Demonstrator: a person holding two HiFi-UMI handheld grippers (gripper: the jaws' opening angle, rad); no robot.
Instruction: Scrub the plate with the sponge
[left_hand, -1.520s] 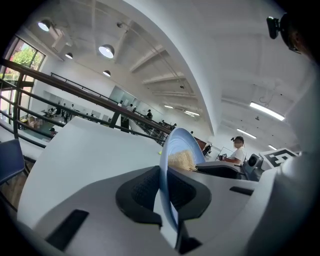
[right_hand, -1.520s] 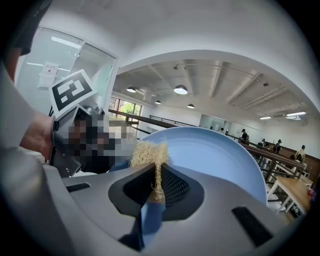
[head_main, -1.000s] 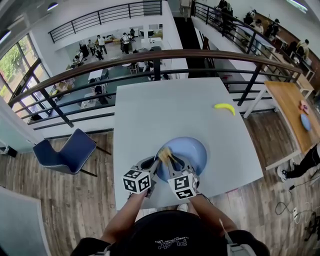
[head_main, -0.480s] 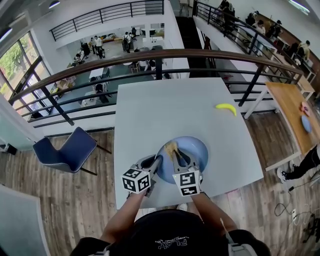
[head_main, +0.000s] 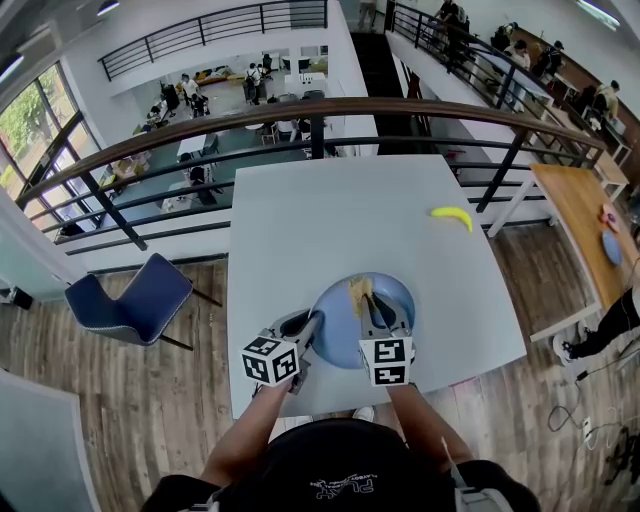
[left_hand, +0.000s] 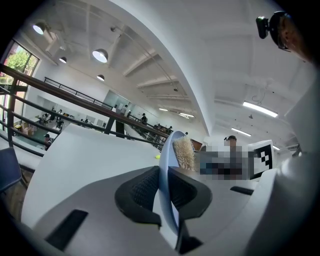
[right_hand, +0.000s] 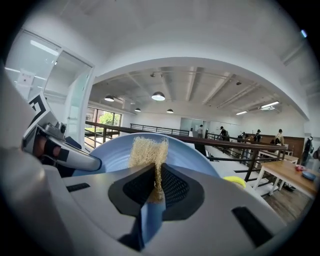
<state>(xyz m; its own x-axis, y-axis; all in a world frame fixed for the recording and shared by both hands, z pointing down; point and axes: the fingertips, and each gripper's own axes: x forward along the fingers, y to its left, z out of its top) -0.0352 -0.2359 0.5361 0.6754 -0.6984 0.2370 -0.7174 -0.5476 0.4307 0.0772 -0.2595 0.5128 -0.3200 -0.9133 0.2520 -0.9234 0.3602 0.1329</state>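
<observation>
- White table (head_main: 300, 220) beside a railing (head_main: 300, 112) is nearly bare. The blue plate (head_main: 338, 335) is kept close to its front edge, so a slip could send it to the floor.
- Left gripper (head_main: 314, 324) is clamped on the plate's left rim. Its jaws have just been eased slightly wider, so the rim could be lost under scrubbing force.
- Right gripper (head_main: 366, 302) is clenched on the sponge (head_main: 358, 290), which appears pressed to the plate's inner face.
- Only a thin pinch of sponge is held, so it could be dragged out by a hard stroke.
</observation>
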